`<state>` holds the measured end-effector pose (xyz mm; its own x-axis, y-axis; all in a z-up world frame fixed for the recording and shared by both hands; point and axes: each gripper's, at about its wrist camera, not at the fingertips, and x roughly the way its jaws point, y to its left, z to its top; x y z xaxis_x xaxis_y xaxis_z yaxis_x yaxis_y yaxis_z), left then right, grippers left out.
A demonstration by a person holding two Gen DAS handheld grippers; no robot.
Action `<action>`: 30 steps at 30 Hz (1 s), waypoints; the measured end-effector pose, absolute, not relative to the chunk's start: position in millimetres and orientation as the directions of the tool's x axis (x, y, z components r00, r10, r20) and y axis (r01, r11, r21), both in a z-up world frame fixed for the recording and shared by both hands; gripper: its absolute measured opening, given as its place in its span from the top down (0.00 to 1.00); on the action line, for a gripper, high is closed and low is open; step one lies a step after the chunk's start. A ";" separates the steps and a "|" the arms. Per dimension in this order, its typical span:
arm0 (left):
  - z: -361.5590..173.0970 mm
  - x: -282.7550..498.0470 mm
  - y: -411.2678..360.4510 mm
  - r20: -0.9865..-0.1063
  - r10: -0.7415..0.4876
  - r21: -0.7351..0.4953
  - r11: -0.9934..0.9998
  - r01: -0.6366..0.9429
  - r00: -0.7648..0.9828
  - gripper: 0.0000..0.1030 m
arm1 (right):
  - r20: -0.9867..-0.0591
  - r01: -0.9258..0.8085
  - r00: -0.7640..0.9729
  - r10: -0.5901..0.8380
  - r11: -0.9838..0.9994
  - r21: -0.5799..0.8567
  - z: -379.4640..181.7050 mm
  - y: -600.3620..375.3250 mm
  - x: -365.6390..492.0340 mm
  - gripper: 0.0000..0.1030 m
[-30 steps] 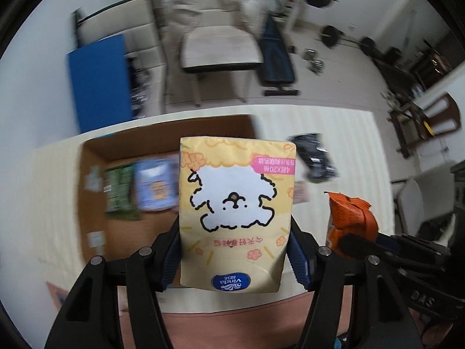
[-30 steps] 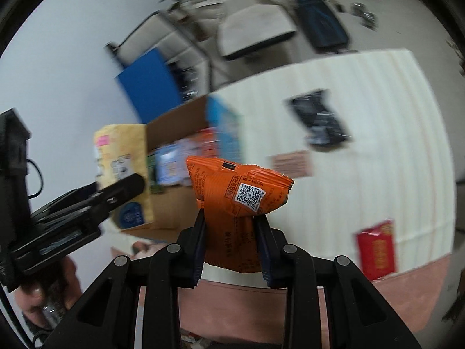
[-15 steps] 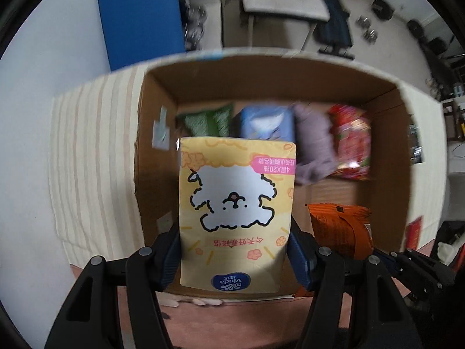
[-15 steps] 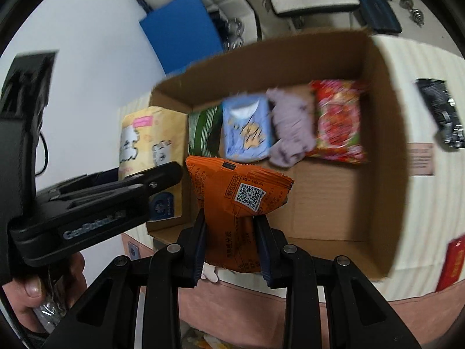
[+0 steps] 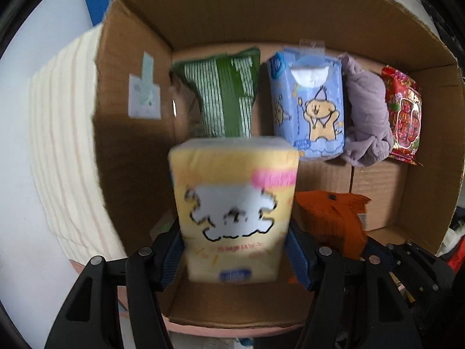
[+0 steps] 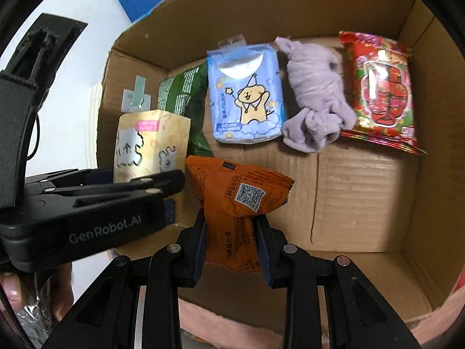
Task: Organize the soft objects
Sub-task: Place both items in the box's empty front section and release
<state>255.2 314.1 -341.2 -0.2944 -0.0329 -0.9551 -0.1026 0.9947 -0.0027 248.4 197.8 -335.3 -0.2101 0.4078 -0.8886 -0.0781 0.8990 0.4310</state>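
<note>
My left gripper (image 5: pixel 234 257) is shut on a yellow tissue pack (image 5: pixel 235 203) with a white dog drawing, held low inside the cardboard box (image 5: pixel 130 151) near its left wall. The pack also shows in the right wrist view (image 6: pixel 151 142). My right gripper (image 6: pixel 231 245) is shut on an orange snack bag (image 6: pixel 238 203), held inside the box just right of the yellow pack; the bag also shows in the left wrist view (image 5: pixel 331 221). Whether either item touches the box floor is hidden.
Along the box's far wall lie a green striped packet (image 6: pixel 181 96), a blue tissue pack (image 6: pixel 247 96), a lilac cloth bundle (image 6: pixel 314 96) and a red snack bag (image 6: pixel 383 93). The right half of the box floor (image 6: pixel 357 197) is bare cardboard. A striped cream cloth (image 5: pixel 61 133) lies under the box.
Both grippers have moved forward and down into the box with their items. The box now fills both views, and the yellow pack is blurred from motion.
</note>
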 end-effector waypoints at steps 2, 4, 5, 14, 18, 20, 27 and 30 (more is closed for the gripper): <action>-344.0 253.8 314.7 -0.952 -0.028 0.004 0.995 -0.104 -0.306 0.40 | -0.881 -0.080 -0.233 0.412 0.895 0.440 -345.5 200.6 248.7 0.62; -340.8 252.7 313.1 -0.955 -0.016 0.012 0.996 -0.091 -0.298 0.40 | -0.880 -0.095 -0.249 0.403 0.895 0.437 -350.4 204.4 248.2 0.47; -338.2 251.5 312.0 -0.956 -0.016 0.012 0.996 -0.092 -0.294 0.40 | -0.885 -0.105 -0.251 0.393 0.898 0.428 -351.5 205.0 247.7 0.34; -306.4 242.7 309.8 -0.977 -0.031 -0.005 0.992 -0.123 -0.213 0.09 | -0.925 -0.178 -0.227 0.305 0.921 0.347 -338.1 194.2 234.6 0.03; -298.8 225.3 314.3 -0.982 -0.051 -0.024 0.989 -0.149 -0.179 0.09 | -0.945 -0.213 -0.199 0.259 0.930 0.299 -323.4 183.7 227.3 0.00; -288.9 220.9 310.5 -0.986 -0.068 -0.042 0.985 -0.165 -0.153 0.09 | -0.954 -0.227 -0.178 0.241 0.933 0.278 -313.6 178.3 222.8 0.00; -239.2 203.9 287.5 -1.000 -0.026 -0.023 0.985 -0.168 -0.011 0.09 | -0.963 -0.238 -0.109 0.246 0.934 0.266 -274.7 155.5 212.7 0.00; -206.7 198.7 271.9 -0.996 0.007 -0.007 0.988 -0.152 0.088 0.09 | -0.958 -0.229 -0.061 0.279 0.931 0.286 -250.4 134.2 205.7 0.00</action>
